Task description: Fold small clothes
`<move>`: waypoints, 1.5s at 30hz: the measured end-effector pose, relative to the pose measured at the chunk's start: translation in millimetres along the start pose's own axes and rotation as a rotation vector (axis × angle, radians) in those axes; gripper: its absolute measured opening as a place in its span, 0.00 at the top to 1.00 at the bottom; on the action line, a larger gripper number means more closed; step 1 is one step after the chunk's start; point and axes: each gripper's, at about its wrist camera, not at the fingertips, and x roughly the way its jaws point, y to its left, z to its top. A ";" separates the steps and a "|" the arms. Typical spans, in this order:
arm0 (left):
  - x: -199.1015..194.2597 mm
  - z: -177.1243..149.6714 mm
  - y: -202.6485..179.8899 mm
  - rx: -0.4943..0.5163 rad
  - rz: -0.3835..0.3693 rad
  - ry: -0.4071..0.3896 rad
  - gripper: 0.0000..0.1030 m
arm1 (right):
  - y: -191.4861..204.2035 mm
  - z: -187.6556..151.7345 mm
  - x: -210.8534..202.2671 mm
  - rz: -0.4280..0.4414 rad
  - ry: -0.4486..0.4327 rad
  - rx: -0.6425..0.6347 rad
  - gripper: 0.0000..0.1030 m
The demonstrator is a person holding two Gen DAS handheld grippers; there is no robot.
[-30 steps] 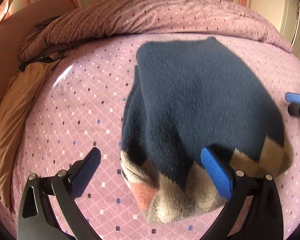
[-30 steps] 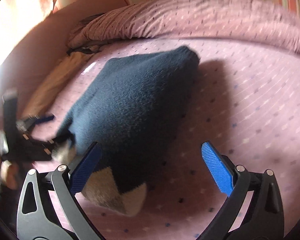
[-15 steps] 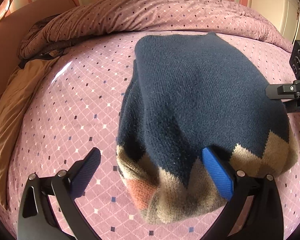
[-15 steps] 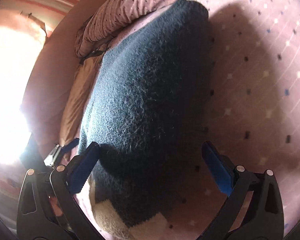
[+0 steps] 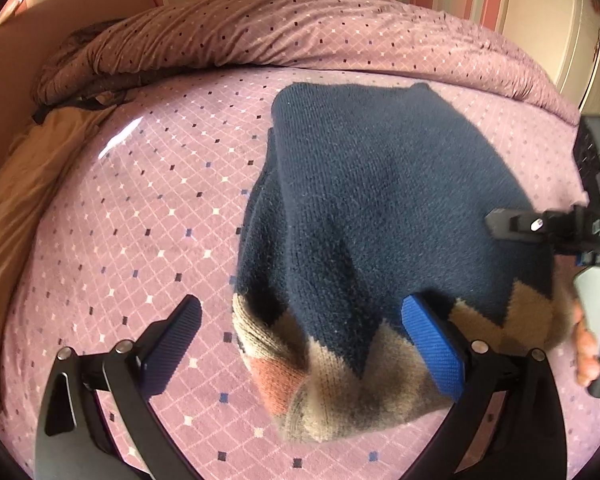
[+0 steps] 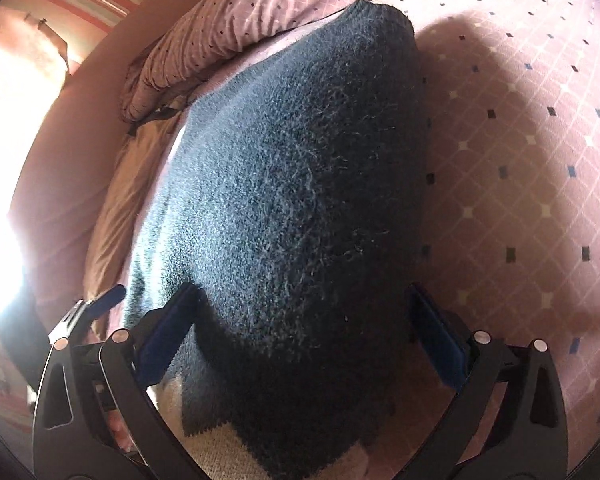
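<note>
Where the navy sweater [image 5: 380,216] lies folded on the bed [image 5: 148,208], its far edge points toward the rumpled duvet [image 5: 300,36] and its near hem, banded in beige and rust zigzags, sits closest to both cameras. From the left wrist view the left gripper [image 5: 300,344] has its jaws spread wide apart and holding nothing: one dark finger is over bare bedsheet to the left of the sweater, and the blue-padded one overlaps the hem, though whether it touches the knit or only hovers above it cannot be told. On the sweater's right side the right gripper [image 5: 556,232] enters that view as a blurred black body cut off by the frame, with part of the person's hand [image 5: 586,344] below it; its fingertips are not visible there.

From the right wrist view the right gripper [image 6: 300,320] also has its jaws wide apart, straddling the near end of the sweater [image 6: 300,200], which fills the middle of the frame and hides most of the bed [image 6: 540,140] behind it. Contact between its pads and the wool cannot be made out. Left of the sweater there, strong glare washes out the scene, and only a blue-tipped piece of the left gripper [image 6: 104,300] shows through it. A tan cloth [image 5: 24,200] lies along the bed's left edge, partly cut off.
</note>
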 end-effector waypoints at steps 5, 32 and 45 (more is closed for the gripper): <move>-8.4 3.9 22.8 -0.036 -0.030 -0.001 0.02 | 13.3 -6.5 2.3 -0.075 -0.016 -0.083 0.03; 113.5 32.4 101.4 -0.500 -0.914 0.223 0.02 | 25.7 -13.4 -3.6 -0.195 -0.049 -0.160 0.03; 111.2 51.7 66.9 -0.377 -0.692 0.263 0.02 | 27.5 -14.5 -2.2 -0.191 -0.065 -0.159 0.03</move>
